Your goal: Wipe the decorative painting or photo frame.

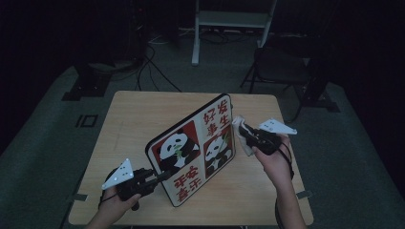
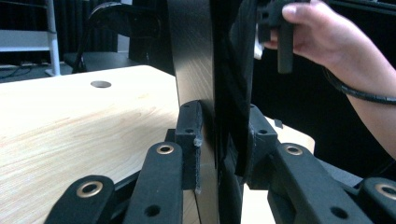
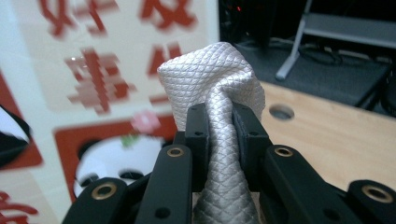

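A flat board (image 1: pixel 193 148) printed with pandas and red Chinese characters stands tilted on edge over the wooden table (image 1: pixel 133 114). My left gripper (image 1: pixel 160 175) is shut on its near lower edge; in the left gripper view the board's dark edge (image 2: pixel 201 70) rises between the jaws. My right gripper (image 1: pixel 244 130) is shut on a bunched white cloth (image 1: pixel 241 136), held right beside the board's right edge. In the right gripper view the woven cloth (image 3: pixel 219 88) bulges above the jaws, with the board's printed face (image 3: pixel 93 84) blurred close behind on the left.
The table has round cable holes (image 2: pixel 101 84) (image 3: pixel 281 112). Beyond its far edge stand a white frame (image 1: pixel 229 24), a dark chair (image 1: pixel 282 67) and floor cables (image 1: pixel 153 67). The other hand with its gripper (image 2: pixel 280 32) shows past the board.
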Demonstrator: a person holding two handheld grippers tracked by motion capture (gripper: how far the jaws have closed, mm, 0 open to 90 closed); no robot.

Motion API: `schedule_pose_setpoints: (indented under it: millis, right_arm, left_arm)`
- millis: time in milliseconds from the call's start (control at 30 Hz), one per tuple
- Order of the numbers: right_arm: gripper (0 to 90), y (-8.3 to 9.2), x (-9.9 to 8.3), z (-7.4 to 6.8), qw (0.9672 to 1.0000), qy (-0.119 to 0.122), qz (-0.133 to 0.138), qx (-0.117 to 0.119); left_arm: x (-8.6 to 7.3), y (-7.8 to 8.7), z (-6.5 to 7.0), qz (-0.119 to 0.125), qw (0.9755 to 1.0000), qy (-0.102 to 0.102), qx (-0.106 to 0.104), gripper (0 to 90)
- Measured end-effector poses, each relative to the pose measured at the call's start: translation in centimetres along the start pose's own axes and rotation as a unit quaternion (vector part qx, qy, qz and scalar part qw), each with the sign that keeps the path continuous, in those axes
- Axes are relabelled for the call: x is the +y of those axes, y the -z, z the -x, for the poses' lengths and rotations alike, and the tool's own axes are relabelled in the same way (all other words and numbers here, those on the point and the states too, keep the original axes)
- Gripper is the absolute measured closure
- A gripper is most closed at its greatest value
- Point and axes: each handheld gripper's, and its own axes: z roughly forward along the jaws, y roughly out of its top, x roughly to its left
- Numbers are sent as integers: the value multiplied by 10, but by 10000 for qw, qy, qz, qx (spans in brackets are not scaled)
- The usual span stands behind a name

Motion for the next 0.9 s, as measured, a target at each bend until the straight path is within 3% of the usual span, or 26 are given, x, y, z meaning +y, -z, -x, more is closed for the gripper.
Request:
schedule_pose_setpoints:
  millis: [500,700,900]
  right_arm:
    - [779,-9,59,-25,9977,297,581,158]
    - [780,-20,69,-30,9978,389,531,125]
    - [779,-33,67,-31,9983,399,401,99]
  left_arm:
    - [0,0,0,1,10000,19,3,736]
    - [0,0,-1,-22,10000,-11,-22,735]
    - [1,1,-2,-46,10000,-21,-55,733]
